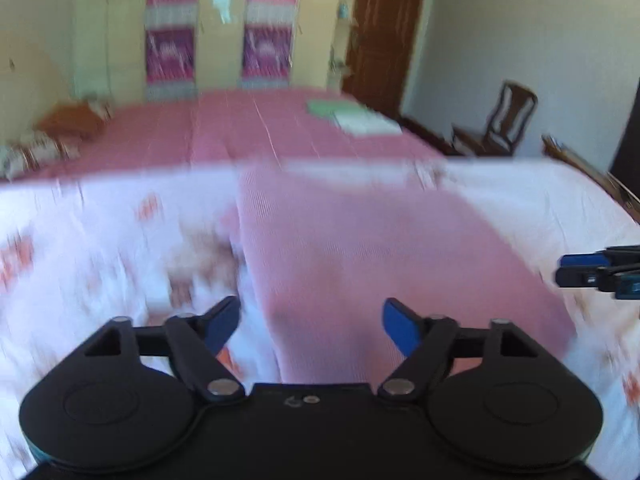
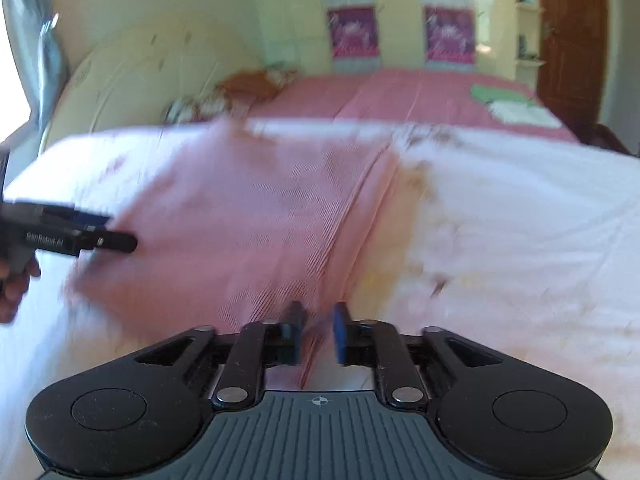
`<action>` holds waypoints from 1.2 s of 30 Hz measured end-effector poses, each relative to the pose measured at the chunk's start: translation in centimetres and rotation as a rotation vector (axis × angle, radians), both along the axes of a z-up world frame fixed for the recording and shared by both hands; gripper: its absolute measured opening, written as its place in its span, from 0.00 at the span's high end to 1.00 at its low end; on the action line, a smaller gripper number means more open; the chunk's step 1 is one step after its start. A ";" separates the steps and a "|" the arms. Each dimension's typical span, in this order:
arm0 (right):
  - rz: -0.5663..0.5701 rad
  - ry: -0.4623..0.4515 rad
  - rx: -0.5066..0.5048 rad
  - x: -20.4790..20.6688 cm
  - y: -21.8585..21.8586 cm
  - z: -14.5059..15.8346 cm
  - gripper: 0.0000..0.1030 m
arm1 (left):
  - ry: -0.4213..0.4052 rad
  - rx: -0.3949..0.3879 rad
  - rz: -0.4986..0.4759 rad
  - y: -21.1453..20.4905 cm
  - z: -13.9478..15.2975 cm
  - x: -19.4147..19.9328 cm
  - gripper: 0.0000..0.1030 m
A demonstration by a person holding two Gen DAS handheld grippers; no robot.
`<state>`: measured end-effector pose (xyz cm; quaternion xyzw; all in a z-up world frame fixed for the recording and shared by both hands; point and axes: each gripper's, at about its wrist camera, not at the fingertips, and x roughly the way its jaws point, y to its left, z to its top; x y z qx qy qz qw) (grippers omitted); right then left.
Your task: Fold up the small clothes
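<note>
**Left wrist and right wrist: pink cloth on the bed, one end pinched**

Left wrist view: my left gripper [image 1: 312, 328] has its jaws wide apart, nothing between them. Just ahead lies the pink cloth [image 1: 360, 248], spread flat on a white sheet [image 1: 100, 248] with reddish prints, which covers the near part of the bed [image 1: 240, 132]. The picture is smeared by motion blur. At the right edge I see the right gripper [image 1: 564, 270] low at the cloth's right side; from here I cannot tell how its jaws stand. Farther back on the bed's pink cover sits a green and white stack [image 1: 352, 116]. A chair [image 1: 504, 120] stands by the wall.

Right wrist view: my right gripper [image 2: 318, 332] has its jaws narrow, pinching a ribbed edge of the cloth [image 2: 248, 216], which runs away from them across the sheet [image 2: 520, 220]. The left gripper [image 2: 120, 240] hangs at the cloth's left edge, held by a hand [image 2: 16, 280]. Pillows [image 2: 224, 96] lie near the headboard [image 2: 140, 72].
</note>
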<state>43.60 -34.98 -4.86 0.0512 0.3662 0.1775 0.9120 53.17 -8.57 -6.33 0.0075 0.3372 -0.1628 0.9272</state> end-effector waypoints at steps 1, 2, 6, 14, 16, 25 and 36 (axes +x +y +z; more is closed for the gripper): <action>-0.048 -0.049 0.042 0.8 -0.8 1.1 0.45 | -0.007 -0.020 0.006 -0.3 0.7 1.6 0.21; -0.072 -0.084 0.083 1.8 -1.4 1.9 0.43 | 0.001 -0.042 0.014 -0.7 1.1 3.2 0.22; -0.153 -0.025 0.204 8.9 -2.1 1.4 0.44 | 0.067 0.005 0.061 -2.4 0.1 9.0 0.30; -0.114 0.099 0.153 13.6 -1.6 -2.6 0.88 | 0.112 0.093 0.158 -0.3 -5.0 10.5 0.15; -0.110 0.078 0.109 12.8 -1.4 -3.9 0.88 | 0.136 0.021 0.179 0.8 -5.1 10.6 0.14; -0.037 -0.030 0.056 6.1 -1.2 0.7 0.87 | 0.070 -0.033 0.044 1.5 -1.5 1.1 0.22; -0.014 0.106 0.053 -1.7 0.0 -2.1 0.85 | 0.102 -0.008 0.036 3.1 -3.0 -4.6 0.16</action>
